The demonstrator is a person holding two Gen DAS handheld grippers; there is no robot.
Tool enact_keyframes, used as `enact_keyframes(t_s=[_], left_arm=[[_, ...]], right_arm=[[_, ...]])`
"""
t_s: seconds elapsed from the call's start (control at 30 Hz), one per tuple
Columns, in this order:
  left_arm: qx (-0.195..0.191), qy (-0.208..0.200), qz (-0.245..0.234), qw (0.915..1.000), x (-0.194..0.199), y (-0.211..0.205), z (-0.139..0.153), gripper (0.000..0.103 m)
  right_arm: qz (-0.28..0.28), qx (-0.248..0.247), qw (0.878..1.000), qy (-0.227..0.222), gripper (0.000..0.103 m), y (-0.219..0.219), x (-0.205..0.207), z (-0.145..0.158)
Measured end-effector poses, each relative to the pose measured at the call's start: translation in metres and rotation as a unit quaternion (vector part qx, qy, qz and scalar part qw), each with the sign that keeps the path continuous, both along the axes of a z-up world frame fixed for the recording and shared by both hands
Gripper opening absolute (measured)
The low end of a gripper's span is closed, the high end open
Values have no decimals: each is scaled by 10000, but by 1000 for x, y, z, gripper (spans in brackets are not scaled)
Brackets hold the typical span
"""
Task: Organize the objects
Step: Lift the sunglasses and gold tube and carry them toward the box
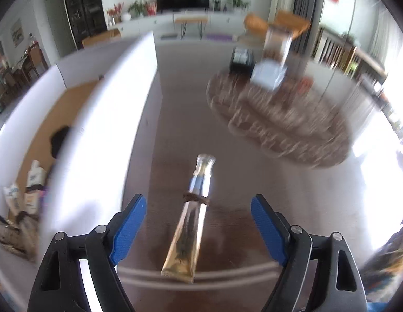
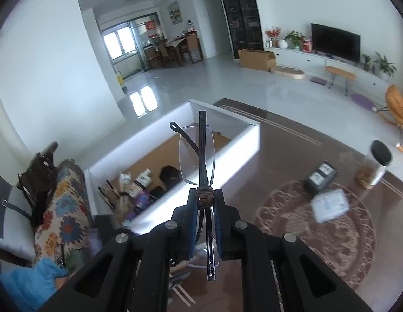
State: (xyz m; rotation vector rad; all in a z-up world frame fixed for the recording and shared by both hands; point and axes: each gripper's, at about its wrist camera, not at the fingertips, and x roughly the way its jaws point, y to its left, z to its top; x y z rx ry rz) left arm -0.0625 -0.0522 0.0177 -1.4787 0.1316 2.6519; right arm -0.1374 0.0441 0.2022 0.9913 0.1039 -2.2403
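- Glasses (image 2: pixel 198 156), folded and bound with a brown band, pinched in right gripper (image 2: pixel 205 223); white box (image 2: pixel 250 135) at twelve o'clock.
- Left gripper (image 1: pixel 198 231) spread wide, gold tube (image 1: pixel 188 231) between its pads, untouched.

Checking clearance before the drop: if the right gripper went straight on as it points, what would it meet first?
Probably the white box: the right gripper, shut on folded glasses, points toward its near wall and open inside. Depth is unclear.
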Motion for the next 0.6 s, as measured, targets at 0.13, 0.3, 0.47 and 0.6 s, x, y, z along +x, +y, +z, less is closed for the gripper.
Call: enact_keyframes(t_s=[0.13,0.3,0.47,0.6], left_arm=[[-38,-276,154,9995,-10,-2,-33,46],[179,57,119,9998,5,3,-27,25],[1154,667,511,9898,43,-26,18,25],[1692,1356,928,9718,75,-77,78,25]], right_arm=[[-108,13,9999,55,12,23,7,2],[-184,29,9998,-59,12,34,1,-7],[-159,-11,9997,-180,12,26,-6,-17],[34,-182,9996,-200,12,-5,-11,-12]])
